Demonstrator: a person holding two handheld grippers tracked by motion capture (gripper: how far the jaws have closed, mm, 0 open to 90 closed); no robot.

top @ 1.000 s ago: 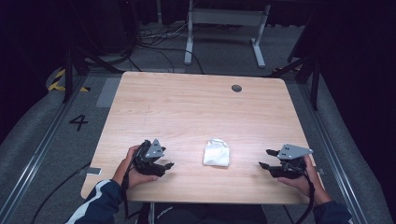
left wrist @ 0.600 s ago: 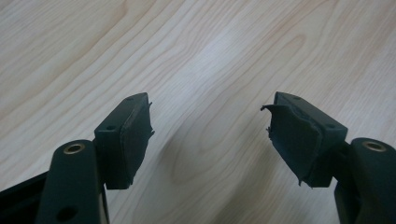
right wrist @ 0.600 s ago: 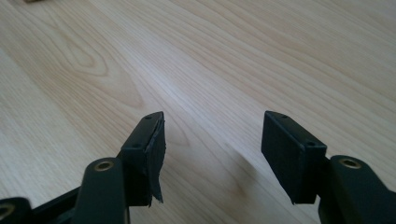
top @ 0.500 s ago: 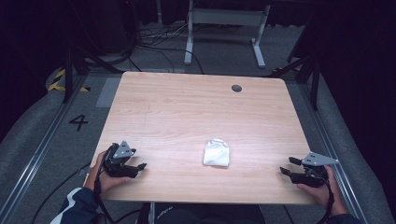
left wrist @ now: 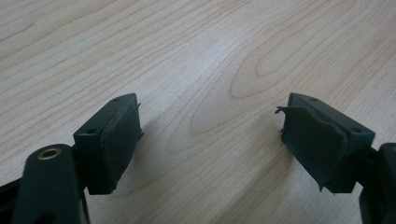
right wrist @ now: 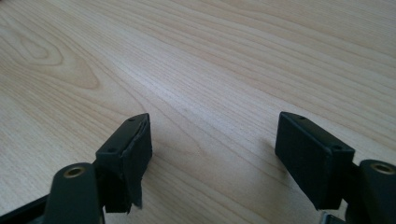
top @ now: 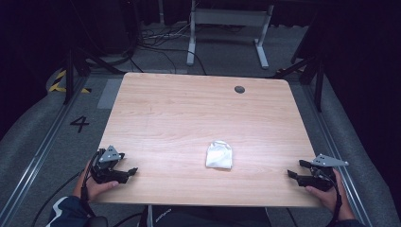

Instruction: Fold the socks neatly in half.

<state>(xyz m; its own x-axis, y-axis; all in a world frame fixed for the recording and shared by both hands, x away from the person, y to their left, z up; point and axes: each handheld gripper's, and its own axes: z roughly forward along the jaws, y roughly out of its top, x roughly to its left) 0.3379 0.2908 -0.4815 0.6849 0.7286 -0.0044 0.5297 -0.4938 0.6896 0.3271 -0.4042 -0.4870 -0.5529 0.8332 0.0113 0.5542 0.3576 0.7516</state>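
We see the wooden worktop [top: 198,118] bare but for one small white folded cloth [top: 219,154], which lies near the front edge, right of centre, between the two grippers and well apart from both. The left gripper [top: 126,173] rests at the front left corner, its fingers [left wrist: 116,140] spread wide over bare wood and holding nothing. The right gripper [top: 297,171] rests at the front right corner, its fingers [right wrist: 130,154] likewise wide and empty.

Risks, in our judgement: both grippers sit close to the worktop's edges, so a careless reach could drag a trailing cable across the cloth and shift it. The rubber pads on the fingers look torn and peeling at their edges in both gripper views, which could weaken a grip on thin fabric.

Hard to make out: the cloth lies outside both gripper views. We cannot tell how many layers it has, nor what the dark round mark [top: 239,89] near the far edge is.
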